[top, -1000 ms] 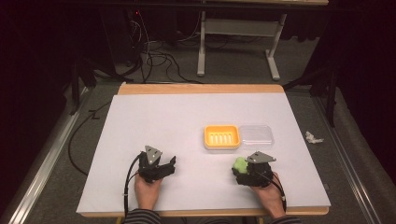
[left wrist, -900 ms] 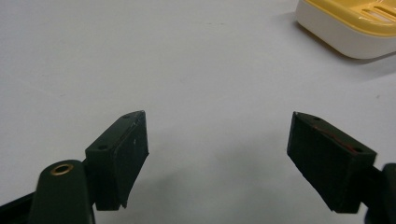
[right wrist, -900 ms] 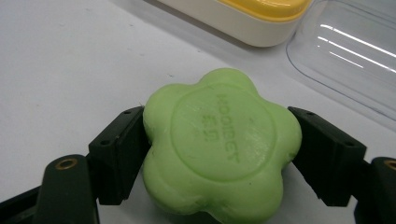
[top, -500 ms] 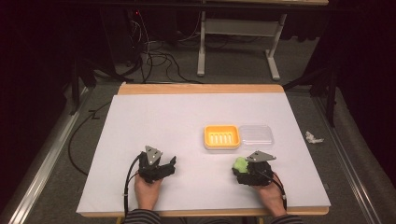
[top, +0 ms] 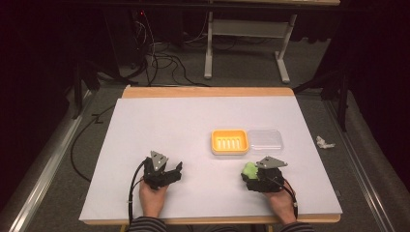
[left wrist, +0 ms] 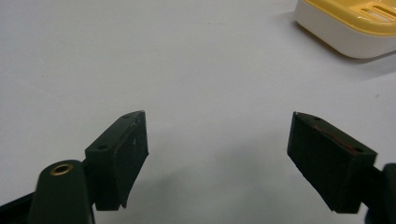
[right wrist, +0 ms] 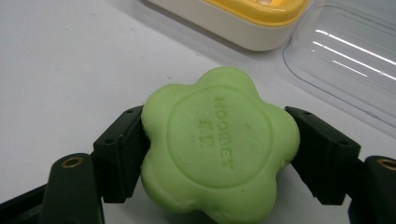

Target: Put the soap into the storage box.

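Observation:
A green flower-shaped soap (right wrist: 219, 144) sits between the jaws of my right gripper (right wrist: 219, 154), which is shut on it just above the white table. From above, the soap (top: 249, 170) shows at the front of the right gripper (top: 252, 175), near the table's front right. A yellow soap dish (top: 229, 141) lies a short way beyond it, with its clear lid (top: 265, 139) beside it on the right. My left gripper (left wrist: 217, 154) stands open over bare table, nothing between its jaws; from above the left gripper (top: 174, 171) is at the front left.
The white table top (top: 193, 121) has a wooden far edge. A crumpled white scrap (top: 324, 142) lies on the floor off the right side. Cables and a metal frame are on the dark floor beyond. The dish corner (left wrist: 350, 28) shows ahead of the left gripper.

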Available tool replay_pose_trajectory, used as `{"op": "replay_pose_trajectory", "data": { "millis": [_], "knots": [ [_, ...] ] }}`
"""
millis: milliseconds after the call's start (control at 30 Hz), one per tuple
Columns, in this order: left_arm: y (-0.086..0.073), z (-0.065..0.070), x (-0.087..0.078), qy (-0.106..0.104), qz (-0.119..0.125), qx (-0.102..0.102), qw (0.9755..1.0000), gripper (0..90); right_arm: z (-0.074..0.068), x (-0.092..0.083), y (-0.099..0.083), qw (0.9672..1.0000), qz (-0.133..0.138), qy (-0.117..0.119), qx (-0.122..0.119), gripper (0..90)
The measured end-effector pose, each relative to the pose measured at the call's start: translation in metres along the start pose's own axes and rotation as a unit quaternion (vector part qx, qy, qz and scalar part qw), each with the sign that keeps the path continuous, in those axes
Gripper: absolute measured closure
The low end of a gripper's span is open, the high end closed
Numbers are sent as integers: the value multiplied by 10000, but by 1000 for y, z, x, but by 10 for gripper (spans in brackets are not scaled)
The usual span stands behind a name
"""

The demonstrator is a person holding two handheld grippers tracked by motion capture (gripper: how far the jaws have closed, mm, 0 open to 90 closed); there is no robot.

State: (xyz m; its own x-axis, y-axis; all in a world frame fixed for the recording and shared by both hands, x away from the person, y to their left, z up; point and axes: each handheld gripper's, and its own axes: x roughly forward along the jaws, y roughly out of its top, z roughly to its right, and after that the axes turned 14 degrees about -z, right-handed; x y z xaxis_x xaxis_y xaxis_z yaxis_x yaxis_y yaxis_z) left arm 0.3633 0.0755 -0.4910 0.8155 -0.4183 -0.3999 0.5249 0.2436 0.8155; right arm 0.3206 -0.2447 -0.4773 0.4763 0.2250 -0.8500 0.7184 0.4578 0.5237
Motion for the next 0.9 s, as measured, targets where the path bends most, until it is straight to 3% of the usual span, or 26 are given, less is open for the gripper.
{"op": "replay_pose_trajectory", "data": {
  "millis": [333, 900],
  "knots": [
    [0, 0, 0, -8, -12, -10, 10000, 210, 0, -5, 1, 9998, 81, -113, -128, 264],
    [0, 1, 1, 4, -25, 3, 10000, 211, 6, -14, 0, 9991, 403, -35, 123, 266]
  ]
}}
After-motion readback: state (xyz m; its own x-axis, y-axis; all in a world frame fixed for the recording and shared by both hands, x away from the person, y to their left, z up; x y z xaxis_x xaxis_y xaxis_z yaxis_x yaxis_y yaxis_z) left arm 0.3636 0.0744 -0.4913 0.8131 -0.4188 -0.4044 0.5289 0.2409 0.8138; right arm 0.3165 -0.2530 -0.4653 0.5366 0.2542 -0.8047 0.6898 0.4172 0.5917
